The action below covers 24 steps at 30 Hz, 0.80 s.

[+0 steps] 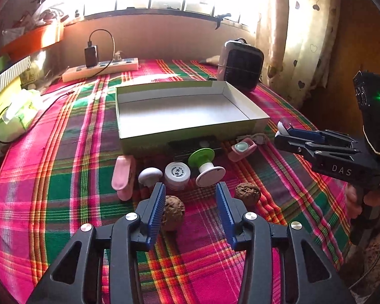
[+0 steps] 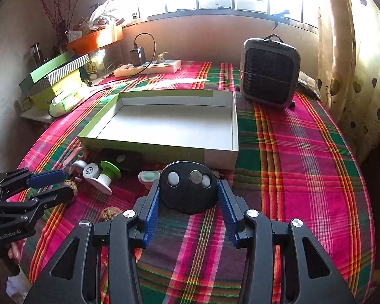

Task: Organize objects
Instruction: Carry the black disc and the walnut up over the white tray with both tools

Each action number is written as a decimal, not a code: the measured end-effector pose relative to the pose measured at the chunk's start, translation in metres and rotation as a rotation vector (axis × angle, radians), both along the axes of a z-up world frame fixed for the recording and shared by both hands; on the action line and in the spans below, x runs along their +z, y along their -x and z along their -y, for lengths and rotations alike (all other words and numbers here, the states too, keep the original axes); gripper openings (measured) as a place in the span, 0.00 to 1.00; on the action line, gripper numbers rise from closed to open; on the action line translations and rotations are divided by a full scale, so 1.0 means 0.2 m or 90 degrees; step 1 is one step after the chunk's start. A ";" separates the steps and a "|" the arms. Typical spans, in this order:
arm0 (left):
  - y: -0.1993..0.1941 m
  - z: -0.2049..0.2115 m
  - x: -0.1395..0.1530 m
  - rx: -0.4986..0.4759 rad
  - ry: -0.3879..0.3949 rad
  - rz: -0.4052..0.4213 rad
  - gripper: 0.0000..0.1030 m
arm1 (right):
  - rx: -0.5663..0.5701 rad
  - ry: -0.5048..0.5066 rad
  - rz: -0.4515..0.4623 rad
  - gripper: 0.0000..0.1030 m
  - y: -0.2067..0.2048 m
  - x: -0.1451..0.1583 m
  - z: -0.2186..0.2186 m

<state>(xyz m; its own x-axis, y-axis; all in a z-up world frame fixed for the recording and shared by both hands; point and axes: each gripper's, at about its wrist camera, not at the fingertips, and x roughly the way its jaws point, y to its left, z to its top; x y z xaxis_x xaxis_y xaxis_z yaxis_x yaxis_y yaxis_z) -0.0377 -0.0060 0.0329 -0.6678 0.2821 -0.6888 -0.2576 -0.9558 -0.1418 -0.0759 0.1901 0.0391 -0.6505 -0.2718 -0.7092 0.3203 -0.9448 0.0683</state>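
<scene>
An empty green-sided box (image 1: 185, 111) (image 2: 164, 126) lies open on the plaid cloth. In front of it lie a pink case (image 1: 122, 174), a white mushroom piece (image 1: 149, 174), a white jar (image 1: 177, 174), a green-and-white spool (image 1: 205, 164) (image 2: 106, 177), a small pink container (image 1: 242, 148) (image 2: 148, 177) and two brown walnuts (image 1: 173, 212) (image 1: 248, 193). My left gripper (image 1: 190, 202) is open, just above the nearer walnut. My right gripper (image 2: 188, 197) is shut on a black oval remote (image 2: 188, 190) and holds it before the box's front wall; it also shows in the left wrist view (image 1: 285, 133).
A black fan heater (image 2: 268, 73) stands at the back right of the table. A power strip (image 2: 149, 67) with a charger lies along the back wall. Stacked boxes and a tissue pack (image 1: 17, 114) crowd the left edge. A curtain (image 2: 347, 50) hangs on the right.
</scene>
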 end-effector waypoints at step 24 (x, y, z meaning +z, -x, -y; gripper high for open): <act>0.06 0.00 -0.12 0.027 0.034 0.058 0.27 | 0.007 -0.005 0.013 0.44 0.00 -0.03 0.02</act>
